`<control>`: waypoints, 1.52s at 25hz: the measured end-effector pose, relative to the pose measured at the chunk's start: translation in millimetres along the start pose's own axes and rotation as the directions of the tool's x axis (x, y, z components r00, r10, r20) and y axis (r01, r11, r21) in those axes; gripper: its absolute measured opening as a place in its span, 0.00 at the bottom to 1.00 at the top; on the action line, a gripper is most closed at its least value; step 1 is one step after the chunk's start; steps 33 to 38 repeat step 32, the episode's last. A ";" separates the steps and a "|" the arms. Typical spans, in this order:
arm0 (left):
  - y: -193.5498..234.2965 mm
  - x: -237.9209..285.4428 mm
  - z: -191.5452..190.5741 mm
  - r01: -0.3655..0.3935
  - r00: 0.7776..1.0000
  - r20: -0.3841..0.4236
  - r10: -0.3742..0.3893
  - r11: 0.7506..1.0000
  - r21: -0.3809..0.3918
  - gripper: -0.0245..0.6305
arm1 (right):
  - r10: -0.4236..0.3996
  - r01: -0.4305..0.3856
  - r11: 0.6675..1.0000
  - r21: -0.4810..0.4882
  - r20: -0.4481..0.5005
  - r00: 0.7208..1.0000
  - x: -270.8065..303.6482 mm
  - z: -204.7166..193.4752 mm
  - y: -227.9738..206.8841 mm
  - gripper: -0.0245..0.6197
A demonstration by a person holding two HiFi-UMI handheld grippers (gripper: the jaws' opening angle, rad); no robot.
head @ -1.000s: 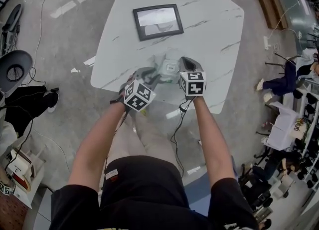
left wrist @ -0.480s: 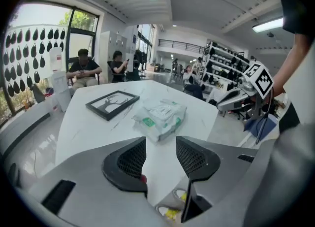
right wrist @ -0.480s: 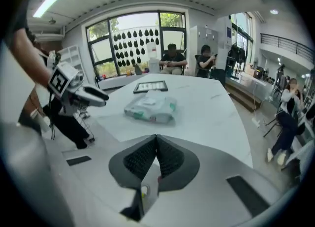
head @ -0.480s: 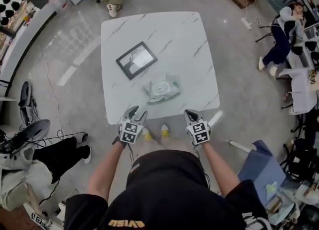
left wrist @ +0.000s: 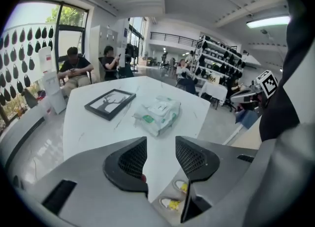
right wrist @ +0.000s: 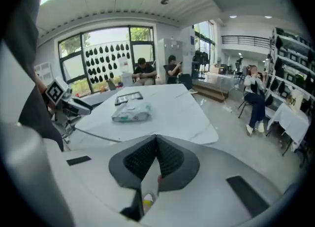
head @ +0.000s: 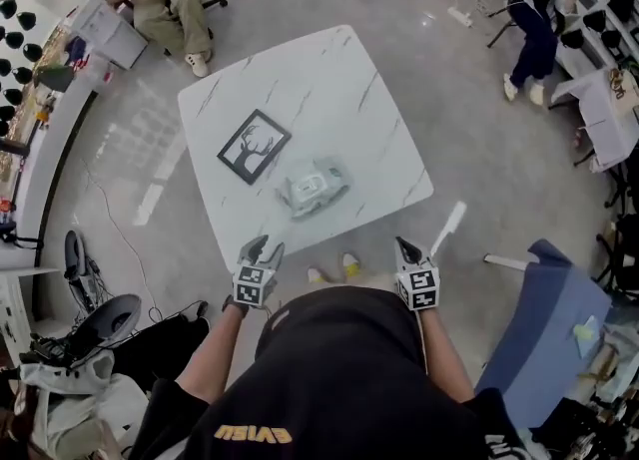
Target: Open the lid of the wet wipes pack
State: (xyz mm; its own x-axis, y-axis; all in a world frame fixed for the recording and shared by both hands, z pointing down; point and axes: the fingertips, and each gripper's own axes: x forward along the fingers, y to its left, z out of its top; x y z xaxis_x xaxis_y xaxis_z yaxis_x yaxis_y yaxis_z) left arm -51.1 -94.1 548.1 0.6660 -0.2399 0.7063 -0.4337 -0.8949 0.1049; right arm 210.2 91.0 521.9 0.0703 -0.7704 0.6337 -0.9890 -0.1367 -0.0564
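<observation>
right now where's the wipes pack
In the head view the wipes pack lies on the table, toward the edge nearest the person, just right of the picture frame.

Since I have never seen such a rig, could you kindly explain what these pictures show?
No robot: a person carries a hand-held gripper in each hand. The head view looks down from a camera on the person's head; the gripper views come from cameras riding on each. On the white table lie a wet wipes pack and a framed picture. The left hand-held gripper has just been opening, its jaws apart with nothing between; the right hand-held gripper is shut and empty.
</observation>
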 end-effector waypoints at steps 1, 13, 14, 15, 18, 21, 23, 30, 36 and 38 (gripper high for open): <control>2.9 -0.4 7.1 -0.004 1.000 0.013 0.004 1.000 0.001 0.33 | -0.018 0.018 1.000 0.026 0.023 1.000 -6.6 5.7 -6.2 0.04; 16.1 -8.8 71.8 -0.047 0.984 0.169 0.046 0.999 0.002 0.33 | -0.125 0.101 0.985 0.138 0.177 0.976 -49.9 64.2 -42.5 0.04; 15.0 -9.7 73.9 -0.047 0.984 0.174 0.046 0.999 0.006 0.33 | -0.123 0.100 0.986 0.133 0.177 0.976 -49.9 65.8 -41.0 0.04; 13.9 -10.5 76.1 -0.048 0.983 0.179 0.046 0.999 0.009 0.33 | -0.120 0.098 0.987 0.128 0.178 0.977 -50.0 67.8 -39.3 0.04; 10.9 -10.2 83.0 -0.053 0.981 0.189 0.049 0.999 0.014 0.33 | -0.104 0.083 0.990 0.117 0.188 0.977 -48.1 77.0 -35.6 0.04; 8.6 -8.9 89.4 -0.055 0.979 0.196 0.050 0.998 0.020 0.32 | -0.094 0.074 0.992 0.106 0.200 0.975 -45.4 87.9 -33.0 0.04; 8.1 -7.9 90.2 -0.054 0.980 0.194 0.049 0.998 0.022 0.31 | -0.095 0.075 0.992 0.105 0.203 0.975 -45.8 90.8 -31.4 0.04; -1.2 3.4 91.7 -0.067 0.976 0.203 0.073 0.997 -0.038 0.31 | -0.044 0.036 0.998 0.050 0.173 0.984 -43.6 87.8 -34.5 0.04; 2.3 9.4 100.7 -0.084 0.975 0.204 0.091 0.995 -0.044 0.30 | -0.018 0.012 0.999 0.036 0.173 0.985 -35.1 88.7 -34.4 0.04; 2.3 9.4 100.7 -0.084 0.975 0.204 0.091 0.995 -0.044 0.30 | -0.018 0.012 0.999 0.036 0.173 0.985 -35.1 88.7 -34.4 0.04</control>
